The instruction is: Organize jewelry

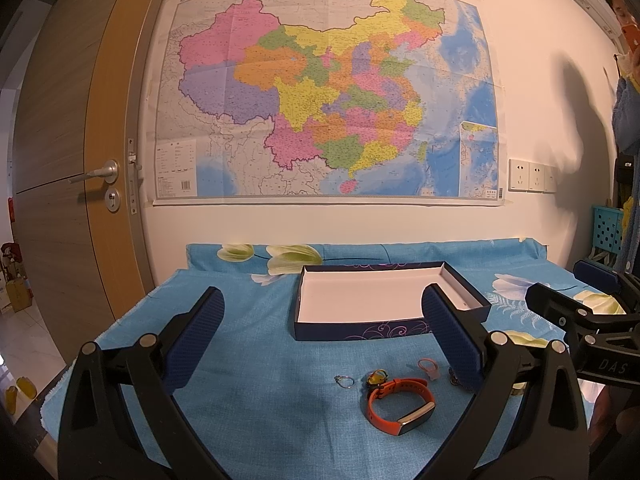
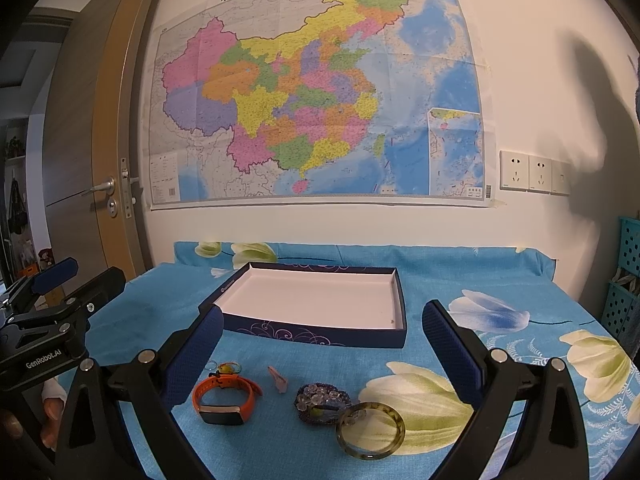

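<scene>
In the left wrist view, lower right of centre, the left gripper's (image 1: 323, 332) right finger (image 1: 452, 340) covers most of a beaded piece (image 1: 454, 378). At the upper right edge a person (image 1: 624, 12) is cut off. In the right wrist view, lower left, a small ring (image 2: 211, 365) sits half behind the right gripper's (image 2: 323, 344) finger (image 2: 196, 356), too small to make out.
</scene>
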Demonstrator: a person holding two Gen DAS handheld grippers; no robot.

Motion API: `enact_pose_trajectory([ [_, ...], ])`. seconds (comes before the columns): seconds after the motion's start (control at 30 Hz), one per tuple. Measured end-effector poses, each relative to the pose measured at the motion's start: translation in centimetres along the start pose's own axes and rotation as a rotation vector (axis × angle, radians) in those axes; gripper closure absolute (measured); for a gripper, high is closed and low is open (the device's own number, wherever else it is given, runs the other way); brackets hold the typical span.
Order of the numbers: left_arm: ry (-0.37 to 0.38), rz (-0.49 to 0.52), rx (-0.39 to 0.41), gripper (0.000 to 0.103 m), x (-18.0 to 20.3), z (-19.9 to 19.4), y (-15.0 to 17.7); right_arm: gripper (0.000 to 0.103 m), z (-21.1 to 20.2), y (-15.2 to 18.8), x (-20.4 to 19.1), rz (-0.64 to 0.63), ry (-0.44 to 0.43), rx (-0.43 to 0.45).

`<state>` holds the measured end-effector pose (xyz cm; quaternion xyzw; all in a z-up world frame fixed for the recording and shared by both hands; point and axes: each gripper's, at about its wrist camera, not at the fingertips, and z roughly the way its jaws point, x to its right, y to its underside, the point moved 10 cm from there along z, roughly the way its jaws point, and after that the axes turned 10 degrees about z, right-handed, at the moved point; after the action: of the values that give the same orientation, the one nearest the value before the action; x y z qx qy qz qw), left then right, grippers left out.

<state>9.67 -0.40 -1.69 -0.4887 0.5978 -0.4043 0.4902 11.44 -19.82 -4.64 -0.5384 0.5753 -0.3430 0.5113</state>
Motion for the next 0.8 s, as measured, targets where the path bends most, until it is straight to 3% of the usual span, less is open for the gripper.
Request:
enact_pose_trajectory([
  [0.8, 0.000, 0.000, 0.001, 0.006, 0.14, 0.17, -0.15, 0.007, -0.04, -0.06, 0.14, 0.001, 0.000, 0.001],
])
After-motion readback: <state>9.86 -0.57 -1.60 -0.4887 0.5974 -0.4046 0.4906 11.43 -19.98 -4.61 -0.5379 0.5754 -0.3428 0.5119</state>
